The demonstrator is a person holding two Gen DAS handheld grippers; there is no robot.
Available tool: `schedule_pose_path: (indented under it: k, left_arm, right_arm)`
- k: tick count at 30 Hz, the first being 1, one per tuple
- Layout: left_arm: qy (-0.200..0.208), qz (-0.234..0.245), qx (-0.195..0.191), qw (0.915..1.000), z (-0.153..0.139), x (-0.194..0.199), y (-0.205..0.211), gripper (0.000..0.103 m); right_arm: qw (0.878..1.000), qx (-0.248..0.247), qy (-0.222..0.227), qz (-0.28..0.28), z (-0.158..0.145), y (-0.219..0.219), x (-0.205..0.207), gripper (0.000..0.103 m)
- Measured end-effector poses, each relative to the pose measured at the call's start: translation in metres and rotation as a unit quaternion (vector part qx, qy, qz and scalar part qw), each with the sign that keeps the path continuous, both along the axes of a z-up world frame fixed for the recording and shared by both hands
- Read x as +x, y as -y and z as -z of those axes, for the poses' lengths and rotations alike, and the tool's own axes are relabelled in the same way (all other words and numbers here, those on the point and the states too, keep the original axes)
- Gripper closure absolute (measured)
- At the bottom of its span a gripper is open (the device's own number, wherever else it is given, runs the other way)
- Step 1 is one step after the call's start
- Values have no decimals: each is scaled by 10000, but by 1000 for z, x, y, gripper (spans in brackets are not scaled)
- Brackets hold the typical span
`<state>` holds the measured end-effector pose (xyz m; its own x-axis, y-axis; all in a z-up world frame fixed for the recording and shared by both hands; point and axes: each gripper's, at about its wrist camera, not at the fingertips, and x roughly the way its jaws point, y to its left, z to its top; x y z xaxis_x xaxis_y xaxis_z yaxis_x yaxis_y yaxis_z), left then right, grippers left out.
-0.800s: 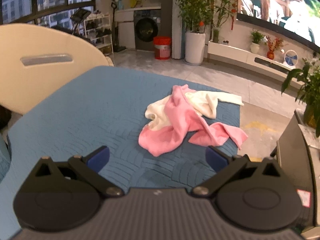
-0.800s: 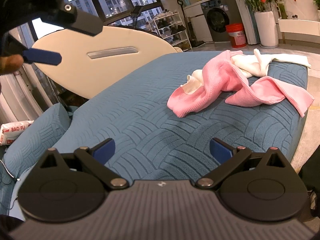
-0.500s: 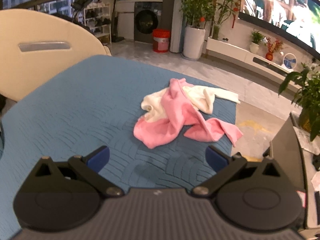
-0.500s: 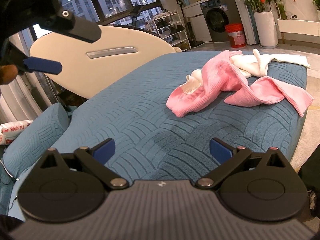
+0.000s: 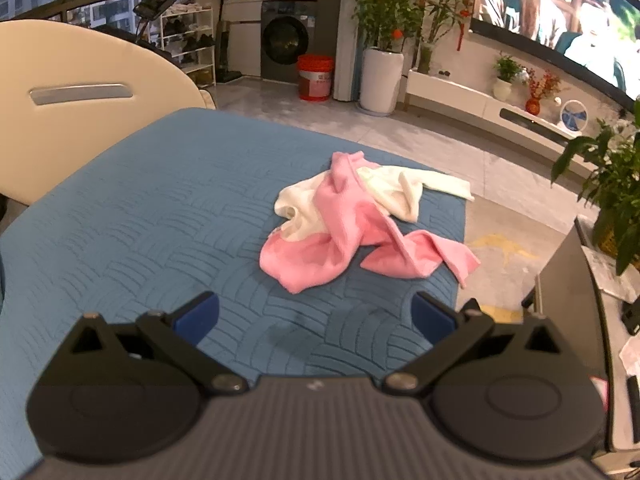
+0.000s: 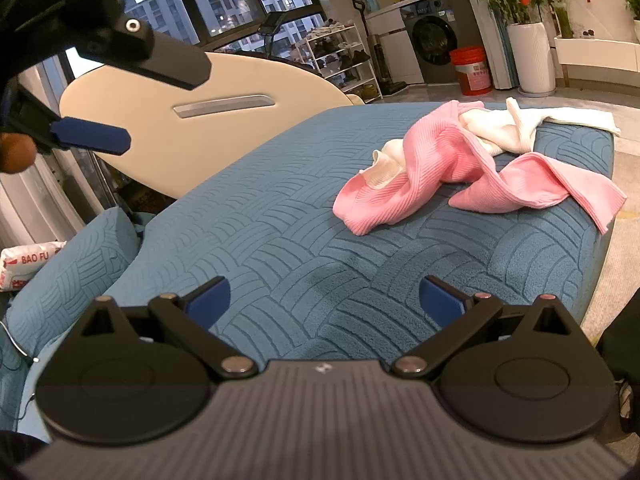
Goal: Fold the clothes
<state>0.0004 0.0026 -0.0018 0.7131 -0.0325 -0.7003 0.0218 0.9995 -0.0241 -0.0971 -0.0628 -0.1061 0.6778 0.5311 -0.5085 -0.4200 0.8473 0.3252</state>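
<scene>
Crumpled pink-and-white garment [image 5: 360,220] (untouched) on blue quilted bed [image 5: 160,220]

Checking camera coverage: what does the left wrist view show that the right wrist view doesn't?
Left wrist only: the large wall screen and the dark cabinet beside the bed.

Right wrist only: the left gripper seen from outside, jaws apart, the blue quilted pillow and a white printed bag.

Both: the crumpled pink-and-white knit garment on the blue quilted bedspread, ungripped; right gripper open.
</scene>
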Motion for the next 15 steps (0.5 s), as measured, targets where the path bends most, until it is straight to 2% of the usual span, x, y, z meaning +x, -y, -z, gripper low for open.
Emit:
schedule_pose_path:
  k: [15]
  left_arm:
    - [-52, 121, 22, 9999, 2, 0, -1, 0]
  right_arm:
    - [10000, 21, 22, 58, 0, 2, -1, 0]
